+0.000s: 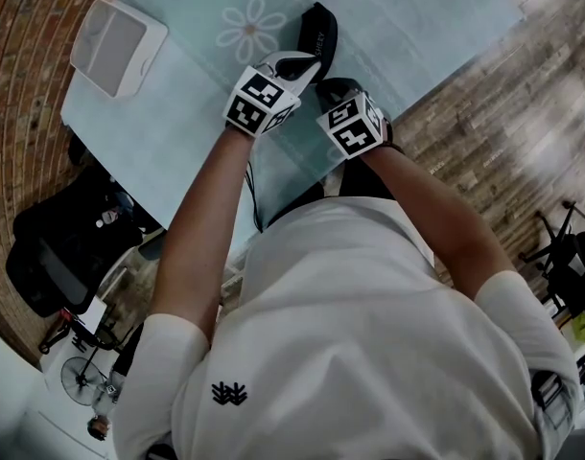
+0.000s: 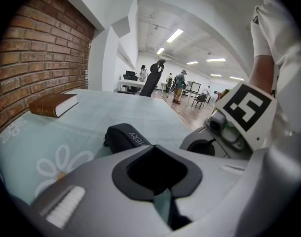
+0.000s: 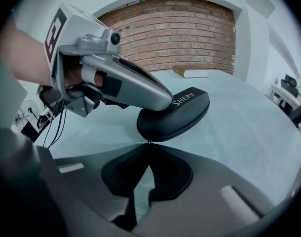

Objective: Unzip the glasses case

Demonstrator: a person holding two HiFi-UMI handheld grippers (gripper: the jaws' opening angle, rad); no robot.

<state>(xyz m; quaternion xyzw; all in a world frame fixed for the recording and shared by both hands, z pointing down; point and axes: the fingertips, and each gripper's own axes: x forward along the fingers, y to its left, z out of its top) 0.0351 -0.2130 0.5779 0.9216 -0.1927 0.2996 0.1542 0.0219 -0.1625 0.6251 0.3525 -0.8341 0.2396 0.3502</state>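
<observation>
- The table (image 1: 177, 132) carried a pale teal cloth printed with daisies; everything below lay on it.
- A book (image 2: 54, 104) lay flat near the brick wall, well apart from the work.
- The left gripper (image 3: 163, 104) had its jaws clenched with nothing between them. Their underside rested on top of one end of the case, apparently to pin it down.
- The right gripper (image 3: 149, 144) sat just beside the left one, with its jaws clenched at the tips against the near edge of the case.
- The glasses case (image 3: 175, 115) was black, rounded and marked with pale lettering, and lay flat on the cloth near the table's front edge. It was judged light, with a semi-rigid shell that would slide on the cloth unless pressed from above. The shell offered little purchase, so the pull was the place to grip.
- The zip pull (image 3: 149, 142) showed only as a tiny bright speck caught at the right jaw tips. It was judged small and slippery, needing a firm pinch and a draw along the seam.
</observation>
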